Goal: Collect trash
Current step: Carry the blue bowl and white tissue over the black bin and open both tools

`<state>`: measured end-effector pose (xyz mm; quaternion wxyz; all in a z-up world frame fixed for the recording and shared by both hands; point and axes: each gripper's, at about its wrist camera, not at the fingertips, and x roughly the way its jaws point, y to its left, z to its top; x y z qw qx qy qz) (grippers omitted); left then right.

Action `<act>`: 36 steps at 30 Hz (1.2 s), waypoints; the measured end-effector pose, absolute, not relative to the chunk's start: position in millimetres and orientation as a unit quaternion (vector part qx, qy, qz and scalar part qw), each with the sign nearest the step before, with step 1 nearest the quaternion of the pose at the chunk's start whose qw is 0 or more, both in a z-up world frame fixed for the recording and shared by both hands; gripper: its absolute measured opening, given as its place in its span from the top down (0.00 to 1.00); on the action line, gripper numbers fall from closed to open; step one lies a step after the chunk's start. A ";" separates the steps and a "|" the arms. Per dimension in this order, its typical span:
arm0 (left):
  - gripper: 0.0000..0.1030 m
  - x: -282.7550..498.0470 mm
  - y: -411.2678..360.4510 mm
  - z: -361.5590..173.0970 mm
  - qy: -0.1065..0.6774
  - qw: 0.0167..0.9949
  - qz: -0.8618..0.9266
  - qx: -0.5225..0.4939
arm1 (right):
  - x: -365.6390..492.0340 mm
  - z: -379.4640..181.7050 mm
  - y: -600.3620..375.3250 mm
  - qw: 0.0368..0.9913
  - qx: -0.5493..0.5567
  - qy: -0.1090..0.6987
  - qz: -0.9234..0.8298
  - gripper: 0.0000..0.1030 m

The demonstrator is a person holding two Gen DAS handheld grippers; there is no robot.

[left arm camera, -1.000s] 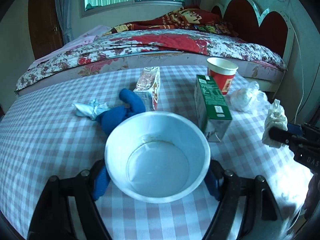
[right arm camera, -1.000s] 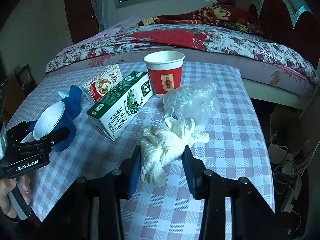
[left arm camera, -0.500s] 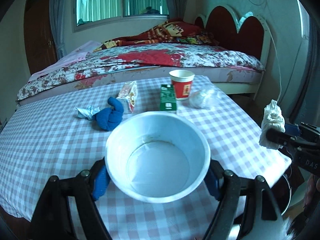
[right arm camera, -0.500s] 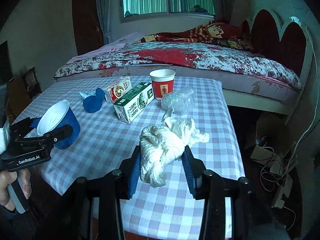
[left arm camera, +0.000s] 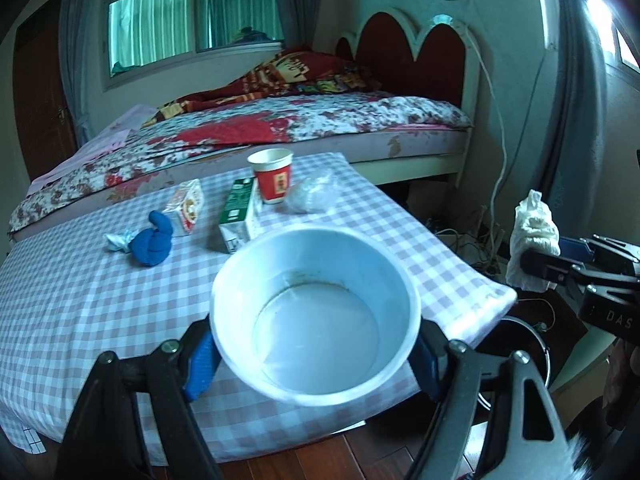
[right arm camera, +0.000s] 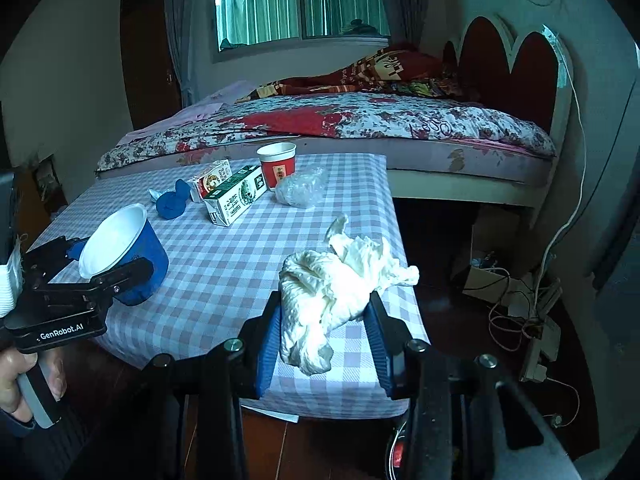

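Clamping the blue bowl (left arm camera: pixel 316 320) across its rim, the left gripper (left arm camera: pixel 314 354) hangs just past the table (left arm camera: pixel 80 300) edge; the dark bin (left arm camera: pixel 520 344) sits below and right of its fingers, nearer the right gripper (right arm camera: pixel 322 338), pinched on crumpled tissue (right arm camera: pixel 332 292).

Bedroom w/ floral-quilted bed (right arm camera: pixel 360 124), scalloped red headboard (left arm camera: pixel 412 60), curtained window (right arm camera: pixel 300 0), checked-cloth table (left arm camera: pixel 80 300), wood floor (left arm camera: pixel 312 460).

Checked cloth covers the table (left arm camera: pixel 80 300); the floor (left arm camera: pixel 320 456) is glossy wood. Smooth white-lined bowl (left arm camera: pixel 316 320), crumpled matt tissue (right arm camera: pixel 332 296), printed cardboard carton (right arm camera: pixel 236 200), crinkled clear plastic bag (right arm camera: pixel 300 190).
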<state>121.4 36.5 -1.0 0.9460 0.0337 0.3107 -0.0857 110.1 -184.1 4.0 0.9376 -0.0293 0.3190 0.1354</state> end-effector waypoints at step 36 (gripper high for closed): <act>0.23 89.0 -175.6 -48.7 0.356 0.880 -0.300 0.094 | 29.2 -48.6 -368.4 0.926 0.001 0.378 0.012 0.59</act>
